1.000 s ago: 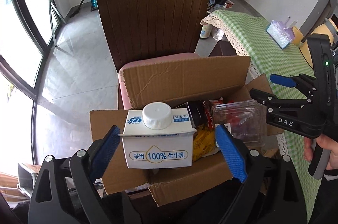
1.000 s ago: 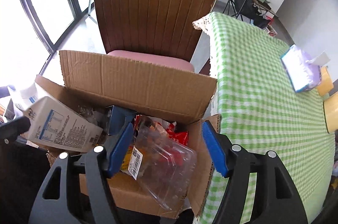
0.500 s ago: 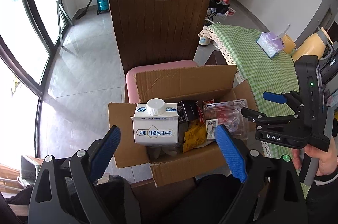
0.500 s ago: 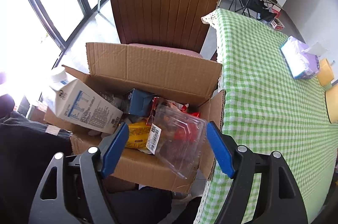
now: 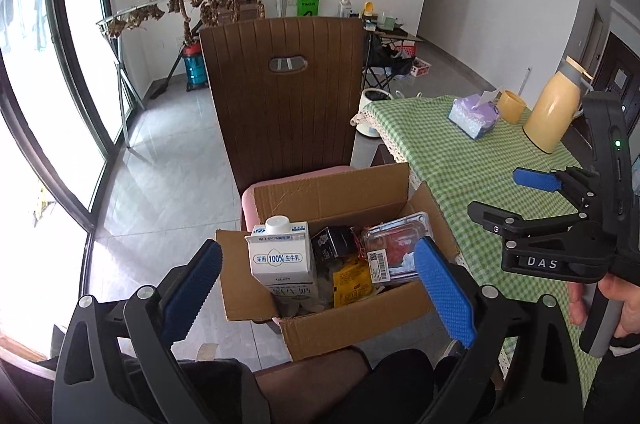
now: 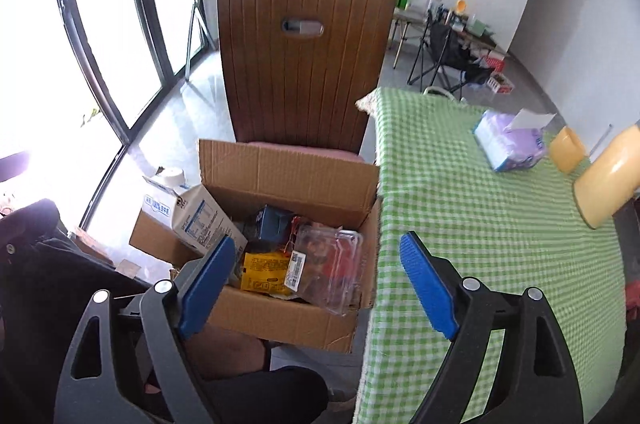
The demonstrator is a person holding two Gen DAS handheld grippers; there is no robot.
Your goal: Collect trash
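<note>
Both grippers have been drawn up and back from the cardboard box (image 5: 344,256), which is now seen smaller and further below than a second ago, resting on the pink seat of the brown chair (image 5: 286,95) just beside the green-checked counter (image 6: 480,224). The milk carton (image 5: 280,260), earlier framed between the fingers of the left gripper (image 5: 316,288), is now left standing in the box's left corner. The clear plastic clamshell (image 6: 328,268), earlier between the fingers of the right gripper (image 6: 316,284), lies in the right part of the box beside a yellow packet (image 6: 264,272) and a dark small carton (image 5: 336,244). The left fingers are spread wide with nothing between them; the right jaws are opening, likewise empty. Both drops are judged complete. On the counter only a tissue pack (image 6: 508,143), a yellow cup (image 5: 510,101) and a yellow jug (image 5: 554,115) are seen, so little trash appears left.
</note>
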